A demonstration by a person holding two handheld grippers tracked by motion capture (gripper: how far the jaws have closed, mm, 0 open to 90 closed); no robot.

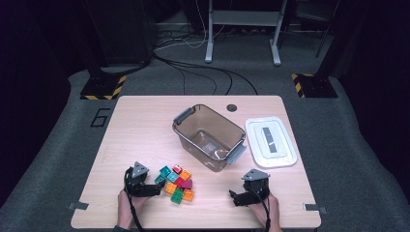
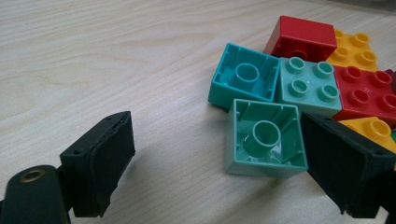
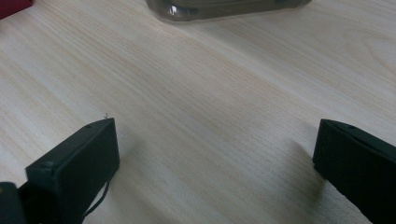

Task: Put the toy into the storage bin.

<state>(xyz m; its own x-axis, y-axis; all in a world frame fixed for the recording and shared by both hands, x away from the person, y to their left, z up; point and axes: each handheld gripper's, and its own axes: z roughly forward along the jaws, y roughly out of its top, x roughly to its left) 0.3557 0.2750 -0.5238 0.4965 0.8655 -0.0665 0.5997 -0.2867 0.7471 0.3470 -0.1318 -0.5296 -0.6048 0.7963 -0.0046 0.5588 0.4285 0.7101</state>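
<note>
The left hand-held gripper (image 2: pixel 212 163) sits low on the desk (image 1: pixel 140 125) at the near-left edge of a pile of toy building bricks (image 1: pixel 176 182), its jaws spread with an upturned mint-green brick (image 2: pixel 265 140) between them. The right-hand jaw in the left gripper view looks to be at or just against that brick's side, while the other jaw stands well clear with bare wood in the gap, so nothing is gripped yet. Just behind it lies a teal brick (image 2: pixel 243 77), also hollow side up, touching a pale green brick (image 2: pixel 309 86) with its studs up; red and orange bricks crowd behind those.

The right hand-held gripper (image 3: pixel 215 158) rests wide open over bare desk, holding nothing, near the open brown-tinted plastic bin (image 1: pixel 209 137). The bin's white lid (image 1: pixel 270 141) lies just to its right.

The likely trouble is a one-sided close: the far jaw would push the mint-green brick across the wood (it is light and smooth) rather than clamp it, and could twist it out of line. The neighbouring teal brick is close enough to be nudged or caught along with it.
</note>
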